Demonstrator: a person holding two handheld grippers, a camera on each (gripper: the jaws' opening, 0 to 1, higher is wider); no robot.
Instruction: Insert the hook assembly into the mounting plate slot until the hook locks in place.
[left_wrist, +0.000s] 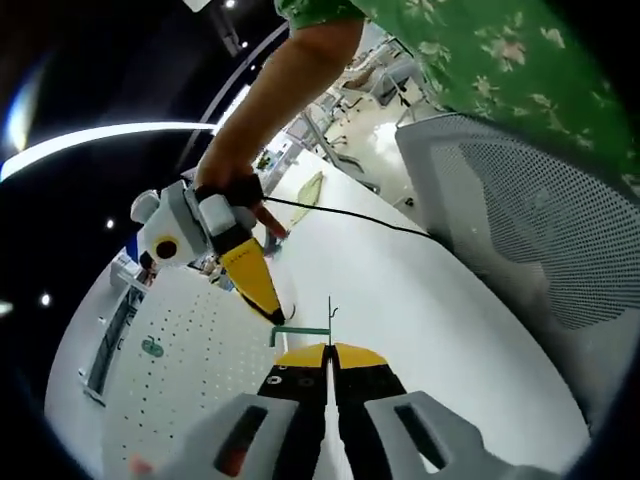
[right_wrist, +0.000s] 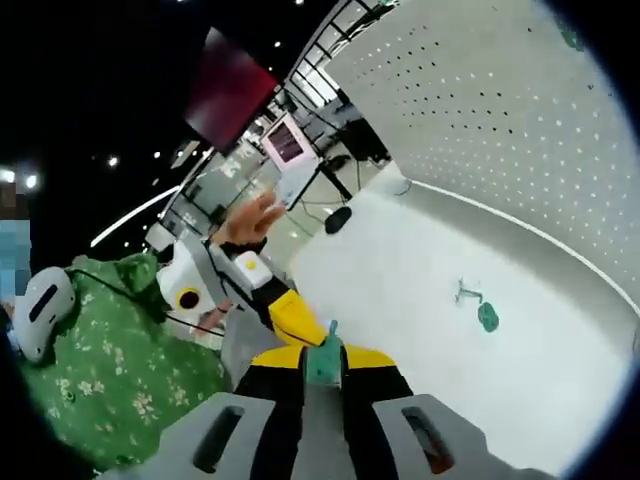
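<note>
Tools come first in both views, rising from the bottom of each frame. In the left gripper view our left tool (left_wrist: 328, 352) has its yellow-tipped jaws pressed together on a thin green hook (left_wrist: 303, 331), a bar lying across the tips with a dark wire prong standing up from it at centre frame. We judge it is held out ahead like this so the prong can be lined up with a hole. Just beyond, left of centre, the right tool (left_wrist: 268, 303) points down toward the same spot.

In the right gripper view our right tool (right_wrist: 324, 362) pinches a small green clip (right_wrist: 324, 360) between closed jaws at bottom centre, probably the other half of the assembly.

Further out, the white pegboard (left_wrist: 190, 360) fills the lower left of the left gripper view, carrying a green fitting (left_wrist: 152, 347) already seated. In the right gripper view the board spreads across the upper right, and a loose green piece (right_wrist: 486, 316) lies on the white surface (right_wrist: 400, 260) at right of centre, well apart from both tools.

Neither held part touches the board yet, so we judge insertion has not begun.
</note>
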